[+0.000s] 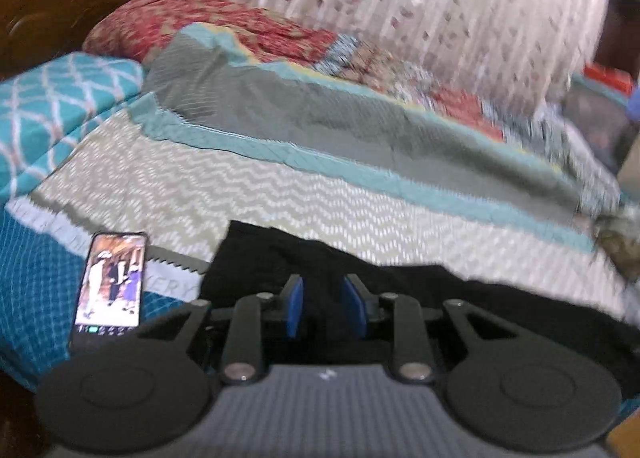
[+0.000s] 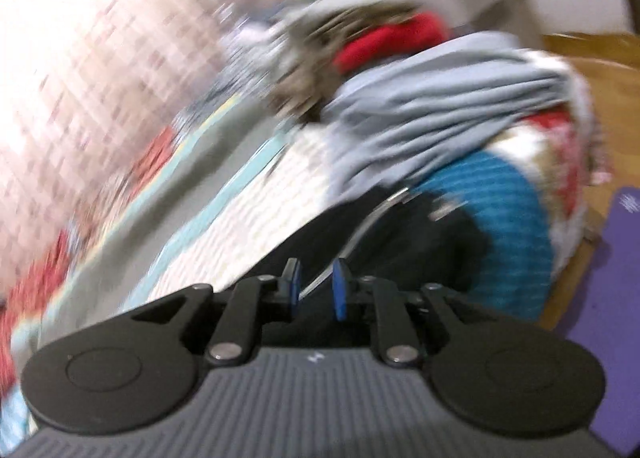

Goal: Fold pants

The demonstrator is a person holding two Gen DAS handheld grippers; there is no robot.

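On your far left, the phone (image 1: pixel 111 282) lies face up with its screen lit, just beside the left edge of the black pants (image 1: pixel 280 258). Keep it in mind: a fold that sweeps that way may drag cloth over it or nudge it.

The pants lie across the near part of the bedspread (image 1: pixel 208 186), dark cloth on a pale zigzag pattern, so their far edge reads clearly in the left wrist view. Your left gripper (image 1: pixel 322 294) is over that cloth with its 2 blue pads a little apart. Dark cloth fills the gap behind them, but I cannot tell whether any of it sits between the pads; nothing looks pinched. Before you close, get 1 pad under an edge so you take both layers, not a pucker from the middle.

Farther right, your right gripper (image 2: pixel 316 281) hovers above the pants (image 2: pixel 400 234) too, jaws slightly apart and empty, with a pale stripe of the garment showing through the gap. This view is badly smeared, so slow down before you commit to a grip. The pile of clothes (image 2: pixel 432 98) sits close beyond the pants on that side; pick a point well clear of it.

Aim for matching grips at the same edge, lift together, and lay the fold toward open bedspread.
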